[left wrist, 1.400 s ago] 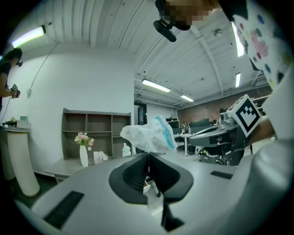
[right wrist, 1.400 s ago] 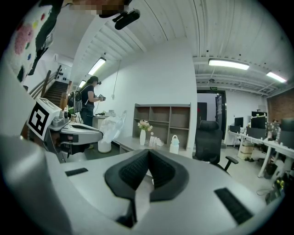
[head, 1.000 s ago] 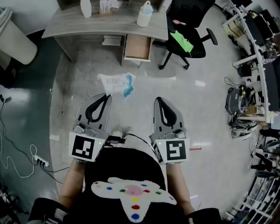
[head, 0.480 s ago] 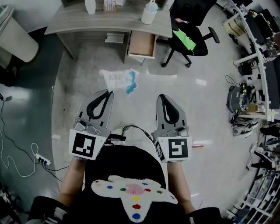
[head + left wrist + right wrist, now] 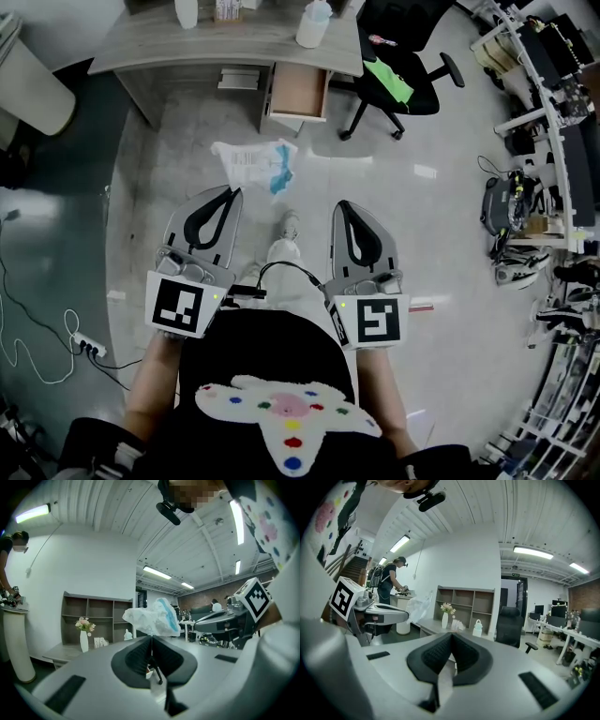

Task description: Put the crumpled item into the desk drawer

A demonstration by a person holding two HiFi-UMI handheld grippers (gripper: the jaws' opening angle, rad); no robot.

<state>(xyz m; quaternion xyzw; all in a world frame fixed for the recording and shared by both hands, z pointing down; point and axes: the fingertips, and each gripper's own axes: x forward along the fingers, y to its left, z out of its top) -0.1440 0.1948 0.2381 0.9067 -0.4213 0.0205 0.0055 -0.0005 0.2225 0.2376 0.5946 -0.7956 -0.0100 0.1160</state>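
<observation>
White crumpled bag (image 5: 255, 164) w/ a blue streak is pinched right at the tips of your left gripper (image 5: 232, 193). In the left gripper view the jaws are pressed together and the bag (image 5: 152, 617) bunches up just past the tip; most of it sticks out beyond the gripper (image 5: 151, 638), none sits deep in the jaws.

Right gripper (image 5: 339, 205): jaws closed on each other, nothing between them, confirmed in the right gripper view (image 5: 451, 634). It sits beside the left one, roughly parallel, both pointing toward the desk (image 5: 234, 42).

Drawer (image 5: 298, 94) hangs under the desk's right half and is pulled open, inside looks bare. Bag is between you and the drawer, above the floor (image 5: 422, 234), well short of the drawer front and a bit left of it.

Other stuff: black office chair (image 5: 412, 47) just right of the drawer w/ a green item (image 5: 389, 82) on the seat; white bottle (image 5: 313, 23) on the desk above the drawer; power strip (image 5: 84, 345) on the floor far left. Your shoe (image 5: 289, 225) shows between the grippers.
</observation>
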